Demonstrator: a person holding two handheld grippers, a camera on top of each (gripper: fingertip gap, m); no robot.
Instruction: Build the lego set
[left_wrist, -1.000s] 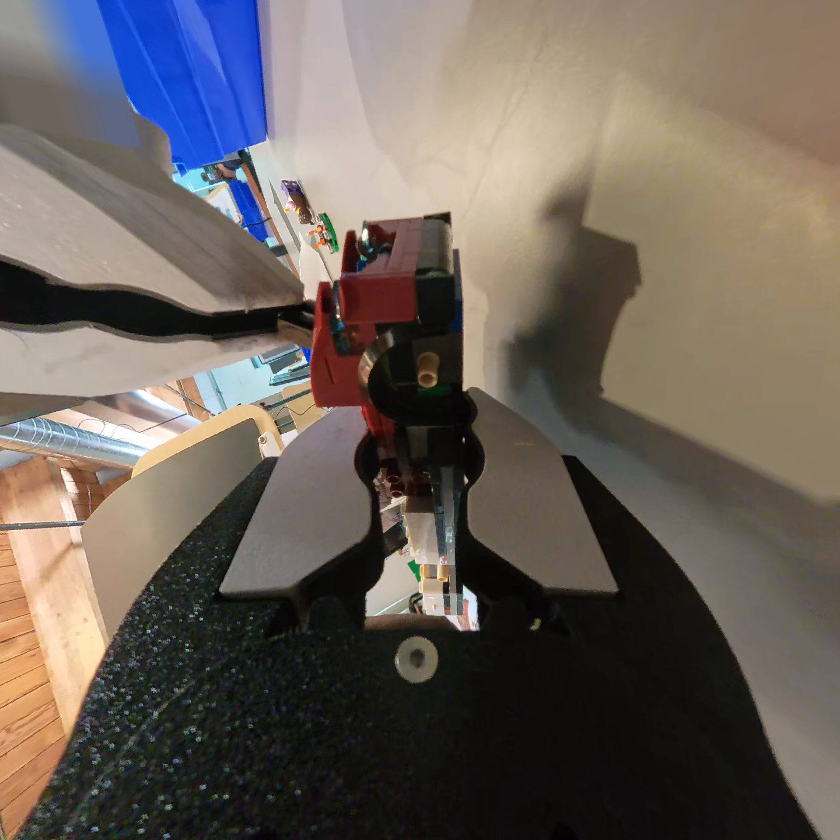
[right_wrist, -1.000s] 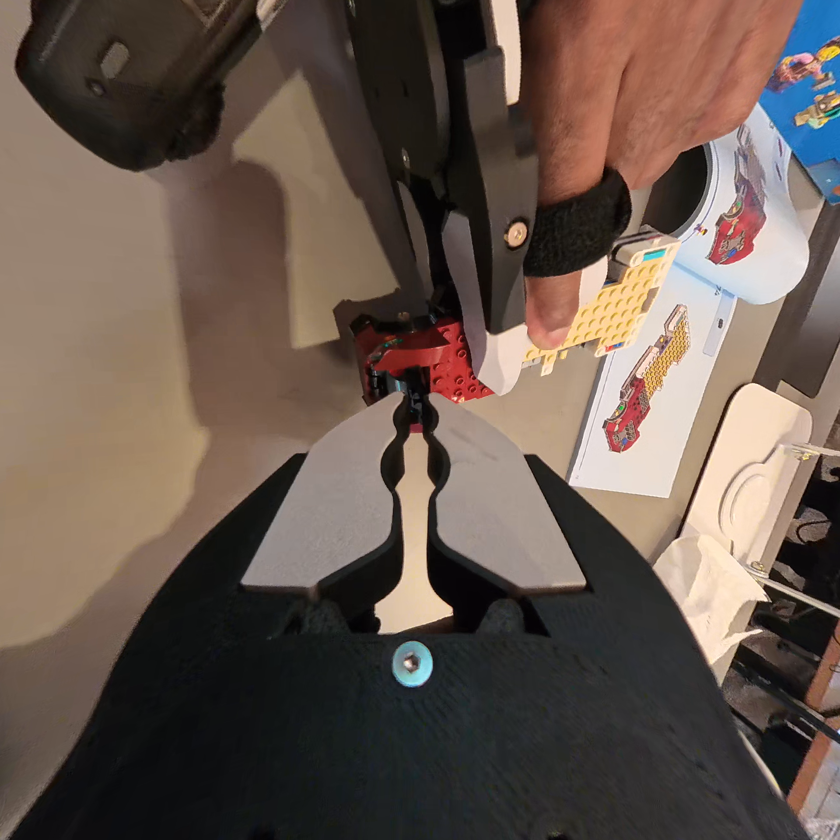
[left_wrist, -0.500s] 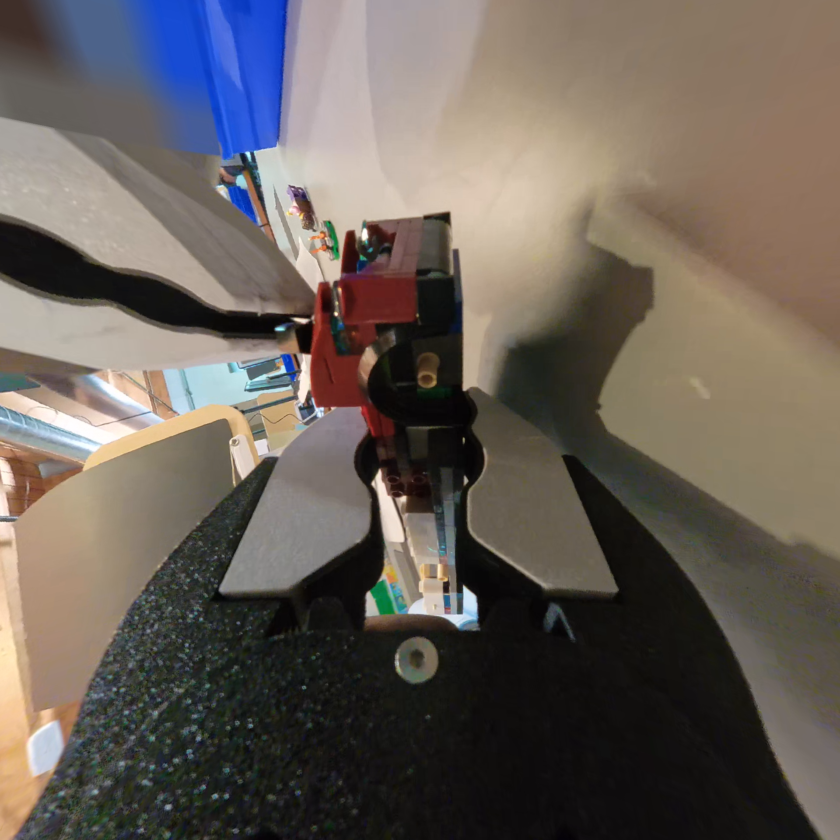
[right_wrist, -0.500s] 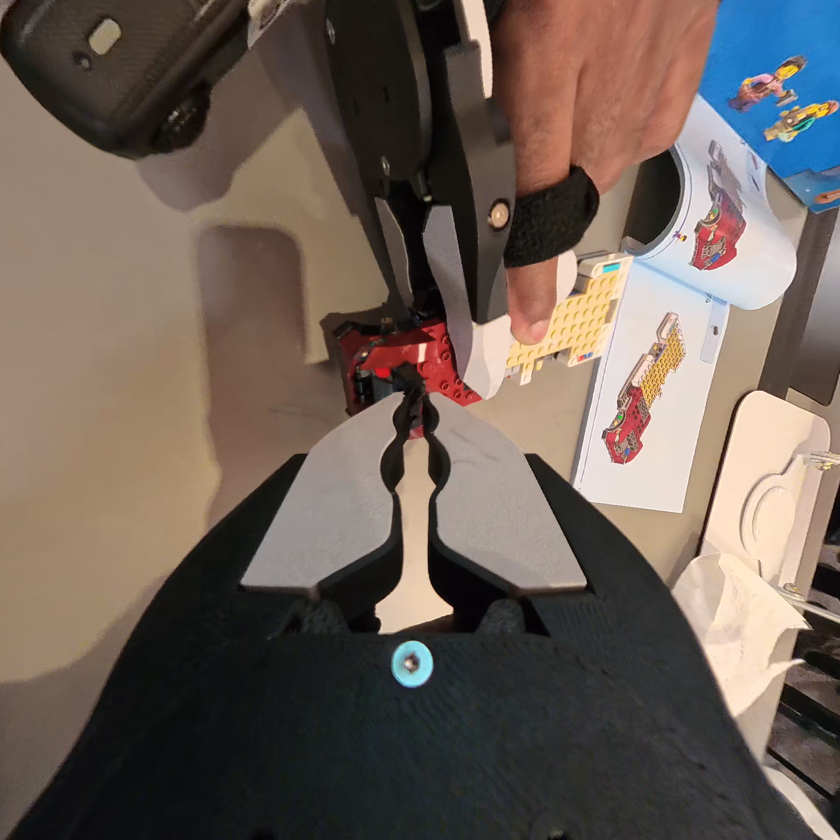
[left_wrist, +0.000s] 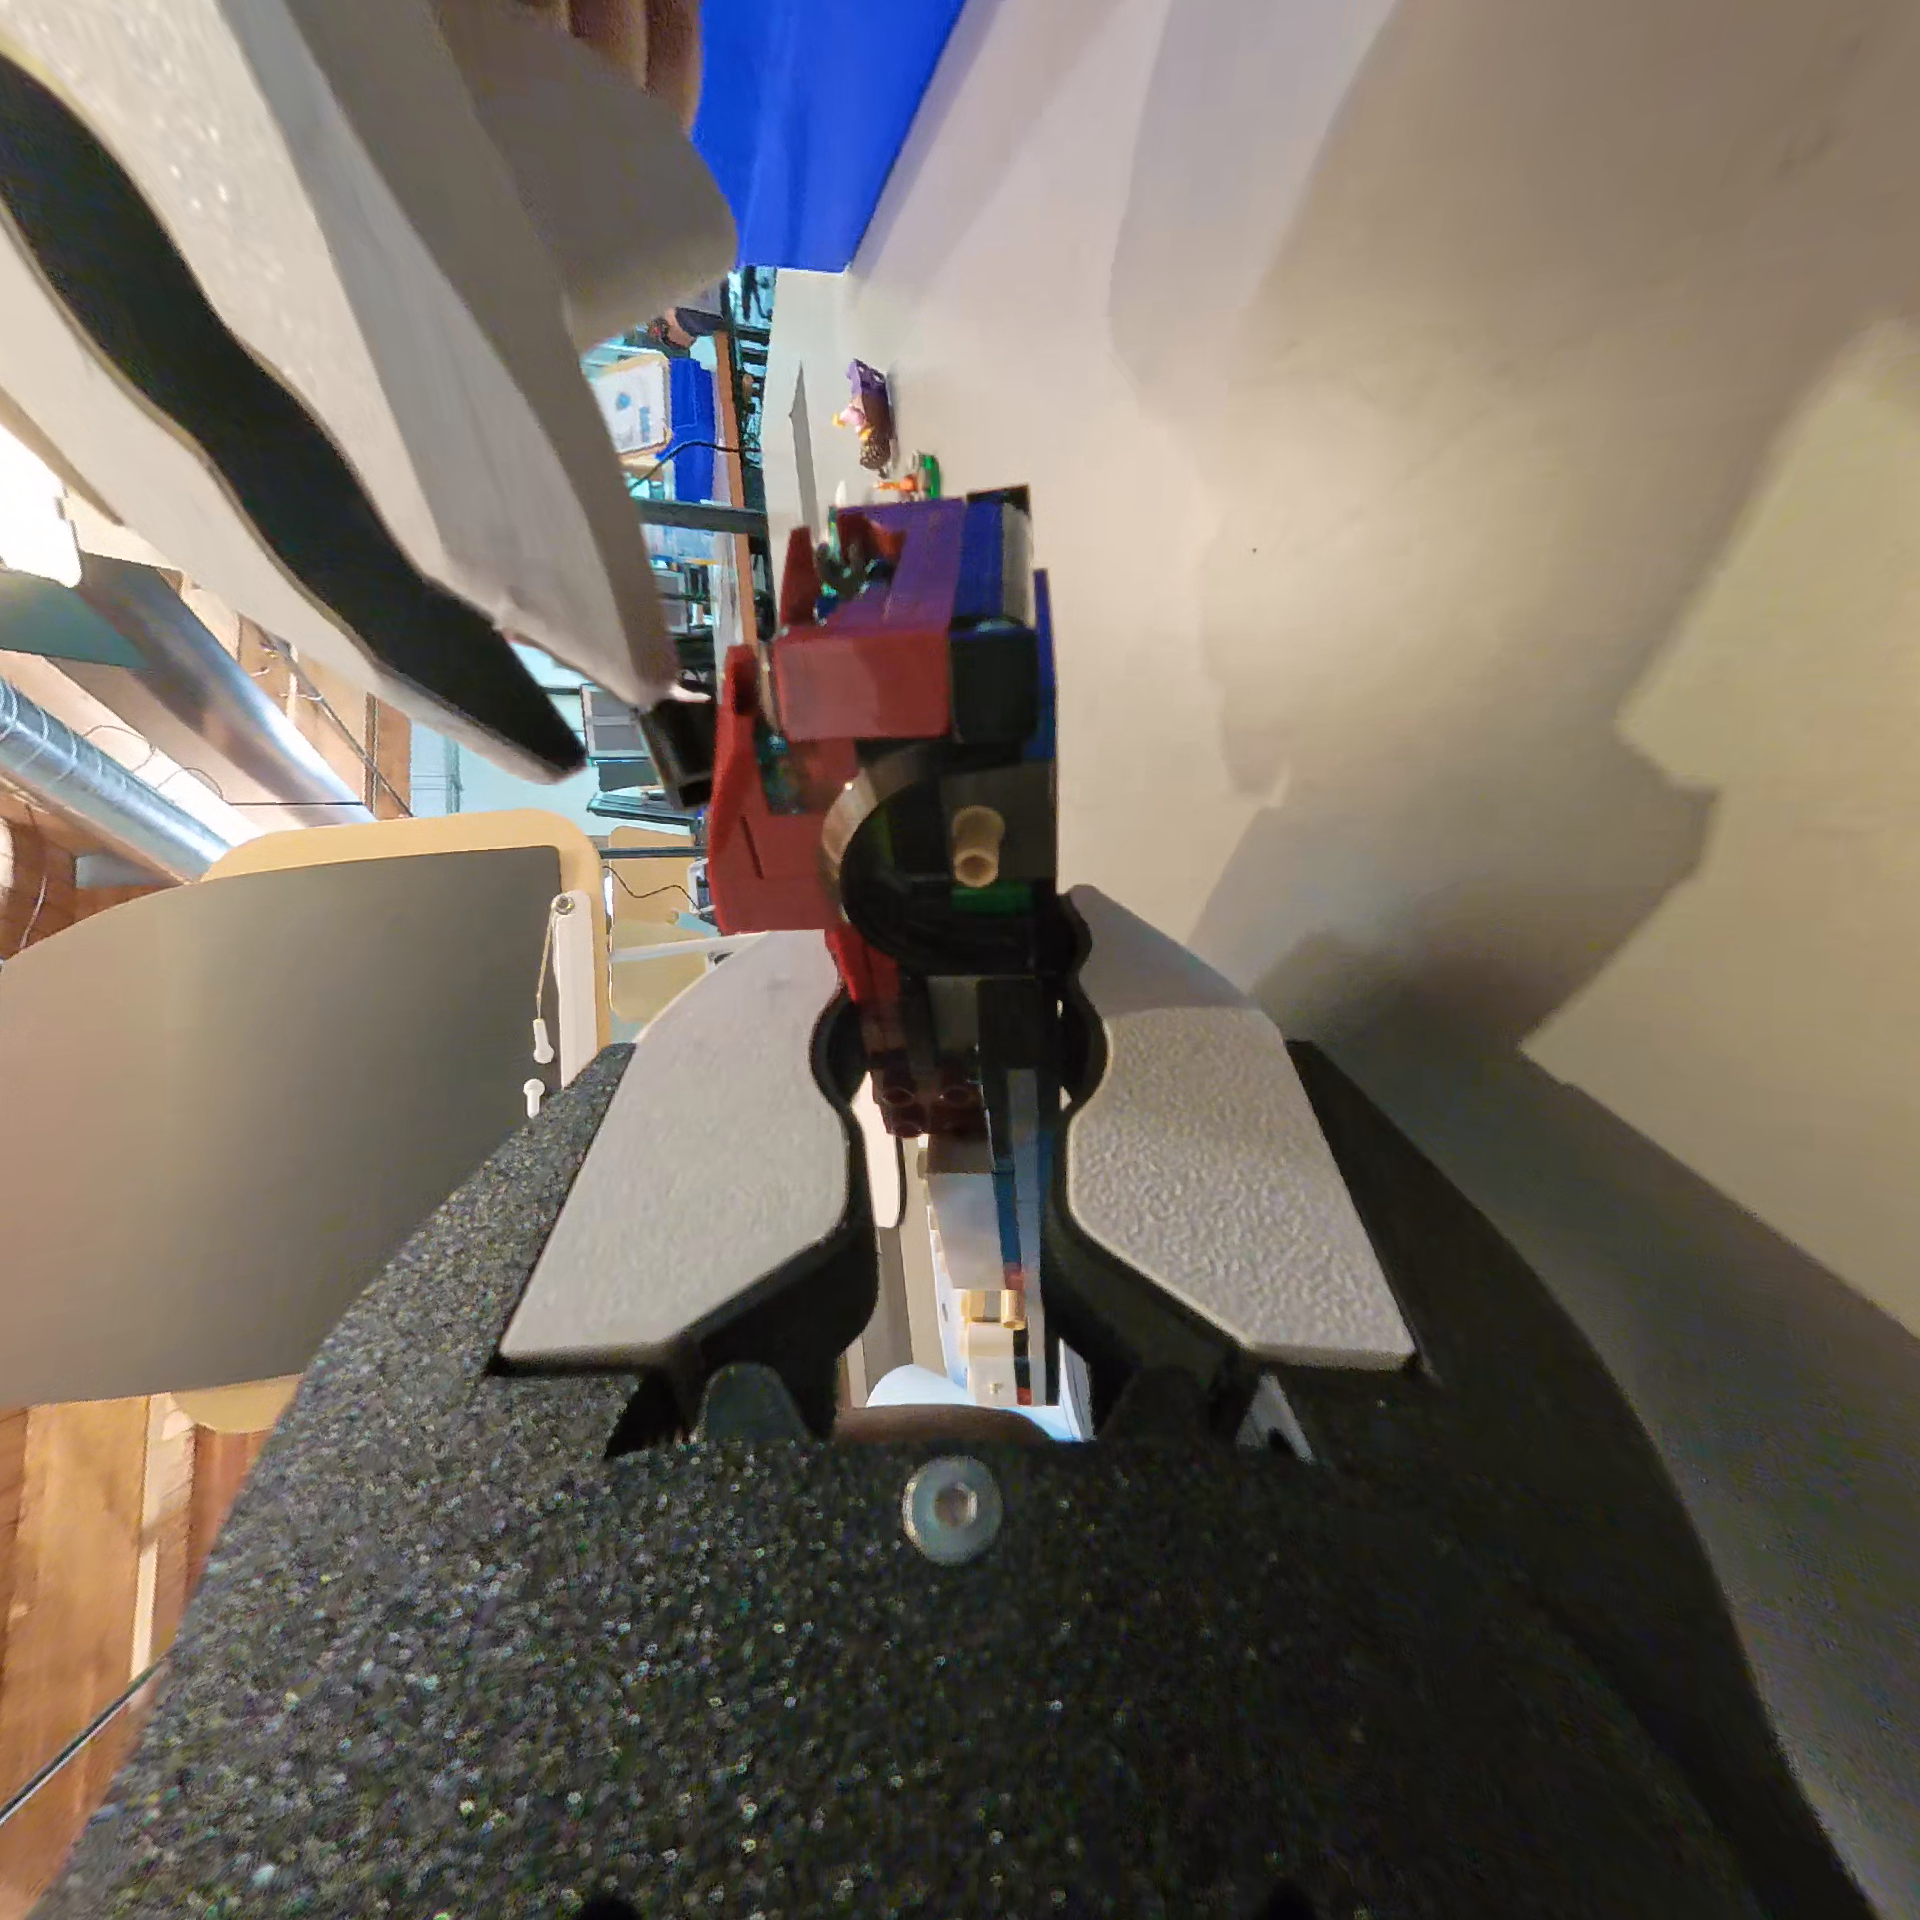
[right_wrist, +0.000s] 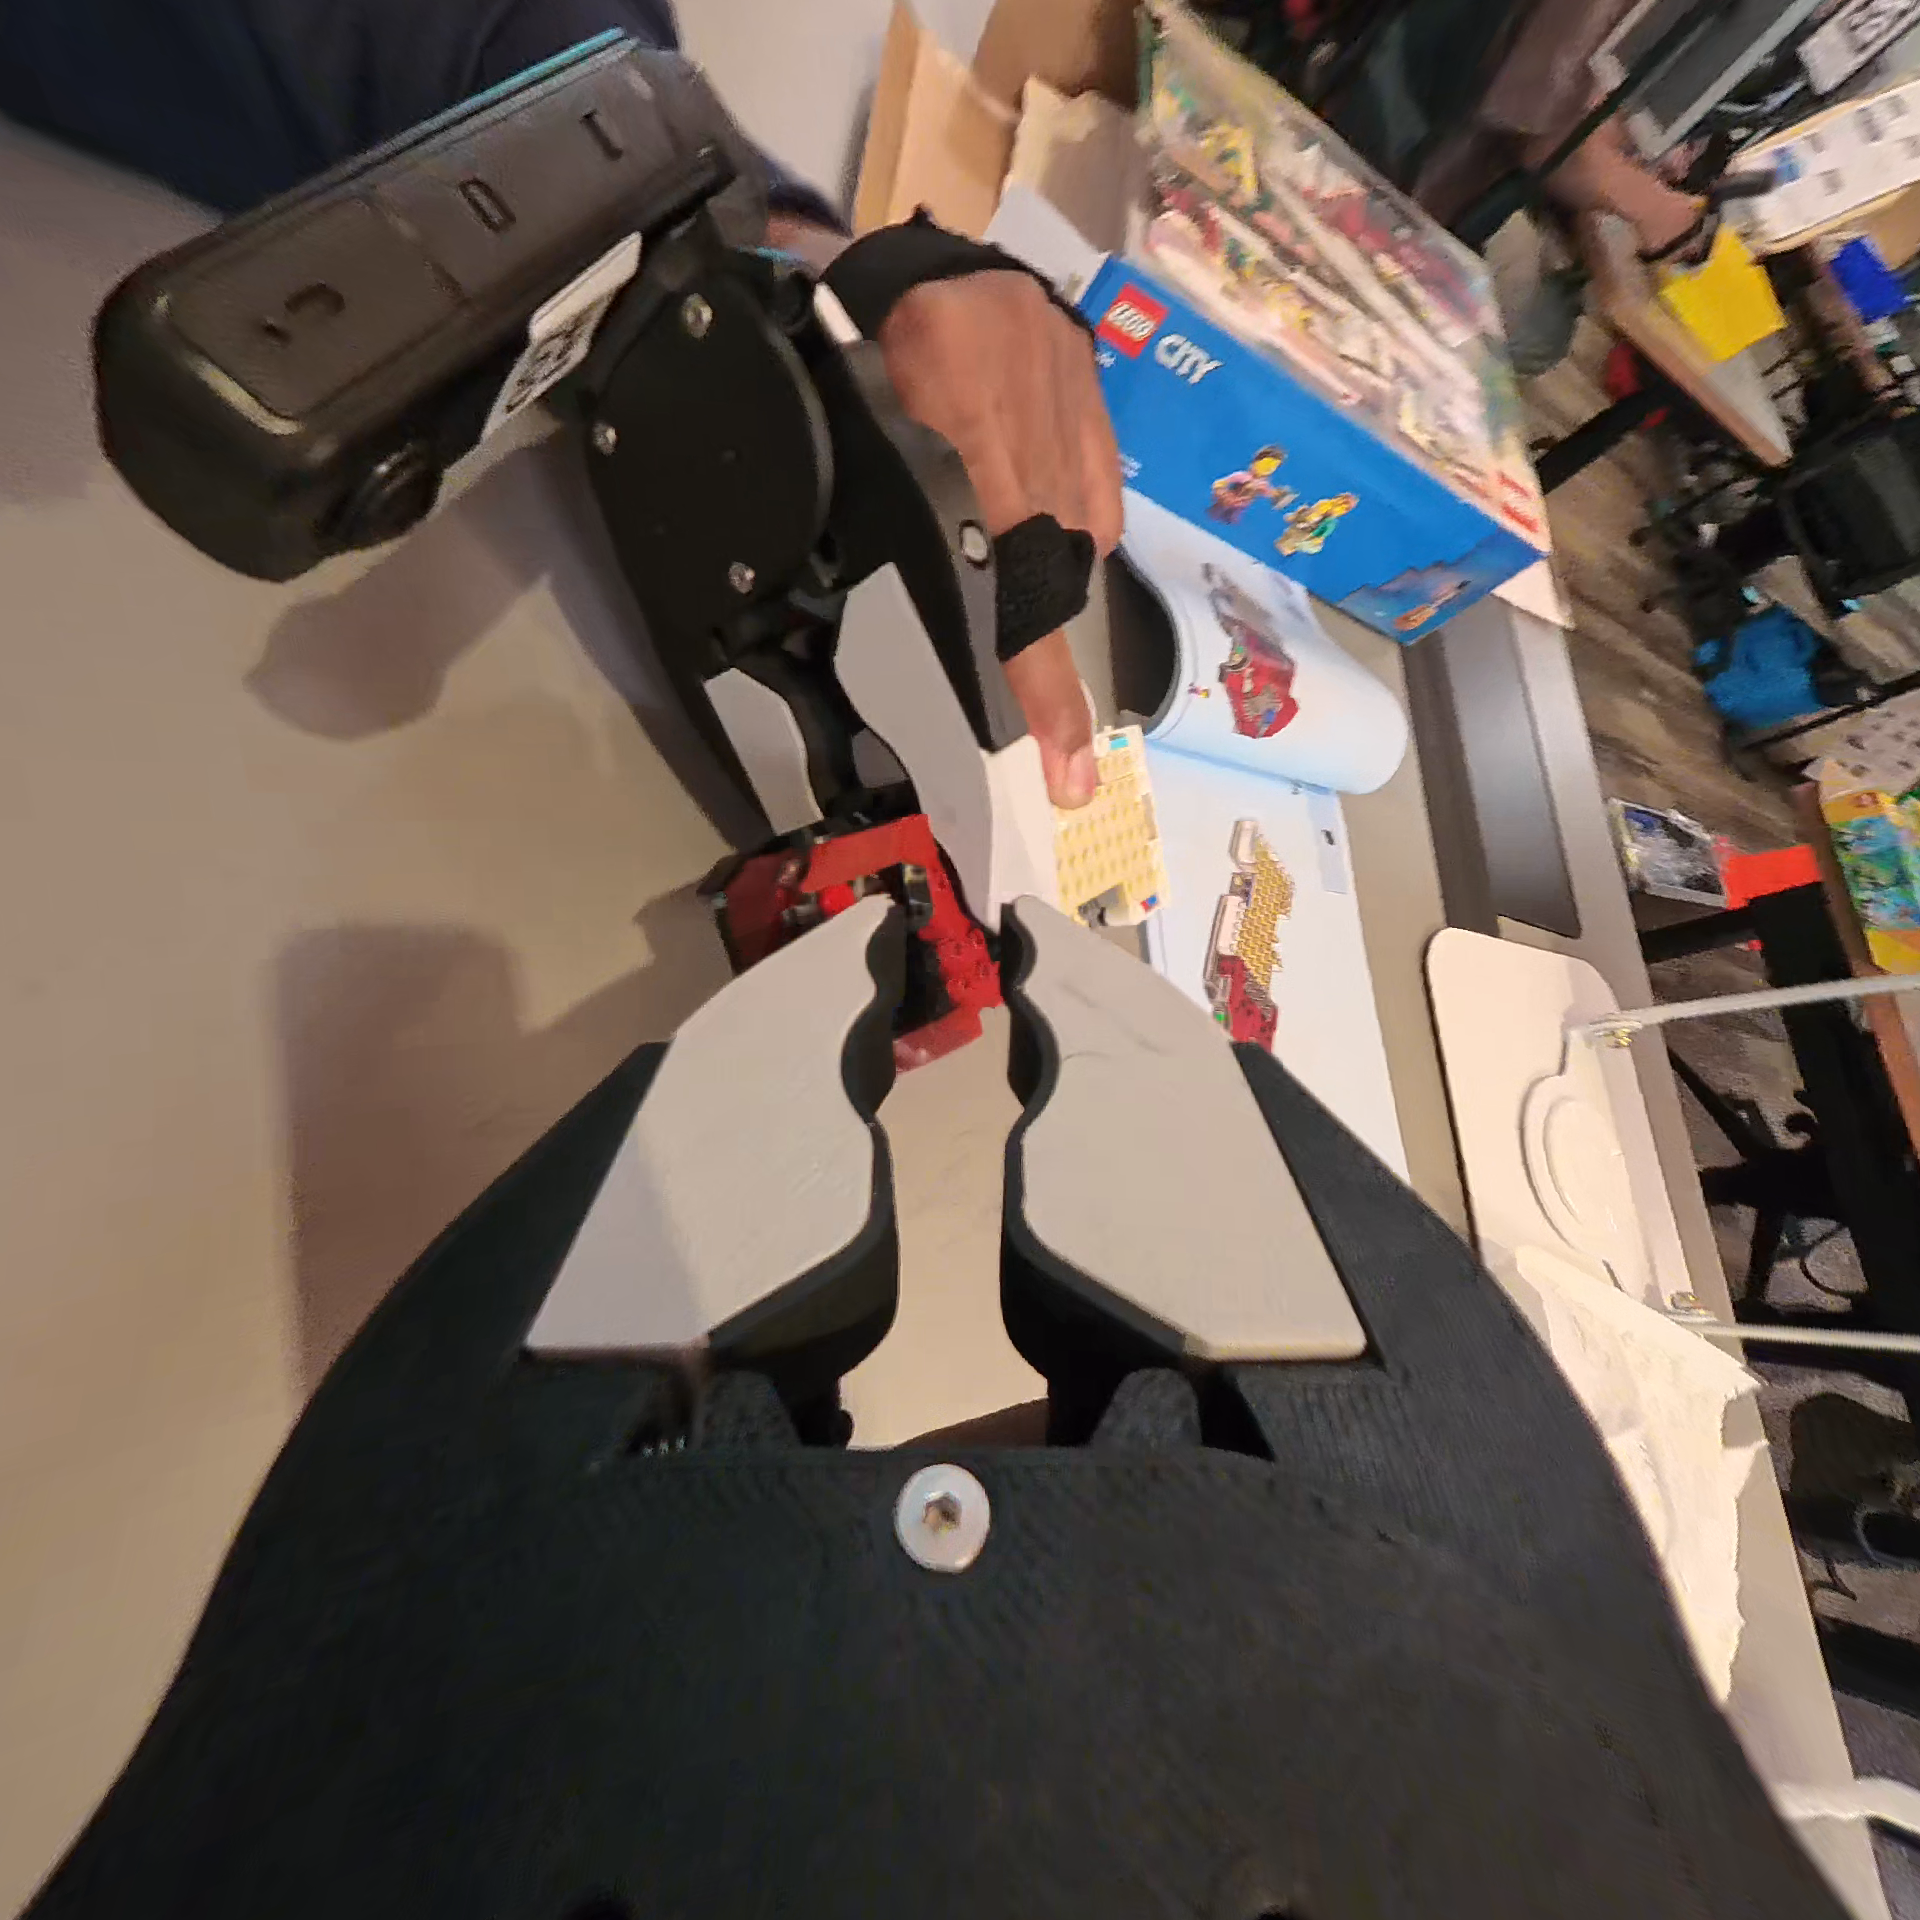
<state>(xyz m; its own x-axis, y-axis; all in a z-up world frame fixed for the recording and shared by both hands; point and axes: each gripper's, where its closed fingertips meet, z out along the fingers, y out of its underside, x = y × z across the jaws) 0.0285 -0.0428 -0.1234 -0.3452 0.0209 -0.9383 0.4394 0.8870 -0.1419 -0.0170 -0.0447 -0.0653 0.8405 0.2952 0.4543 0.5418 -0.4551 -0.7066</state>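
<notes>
**Left gripper clamps the brick model; right gripper's fingers stand apart beside it**

The red and black brick model (left_wrist: 914, 790) is the landmark, resting against the pale tabletop (left_wrist: 1455, 520). Nearest in the left wrist view, the left gripper (left_wrist: 951, 997) is clenched on the model's dark lower section, both grey fingers (left_wrist: 727, 1122) pressing its sides. Just beyond the model's red top edge, the right gripper's tips reach in from the upper left, with a small black piece (left_wrist: 675, 753) at their ends; whether they touch the model cannot be told.

In the right wrist view, the right gripper (right_wrist: 951, 935) is released, its fingers apart, with the model's red studded part (right_wrist: 940, 966) seen between them and no pad pressing it. Just past the model, a hand (right_wrist: 997, 416) works the left gripper. To the right of the model sits its cream studded plate (right_wrist: 1107, 842), then an open instruction booklet (right_wrist: 1278, 831), and farther off a blue toy box (right_wrist: 1299, 457).
</notes>
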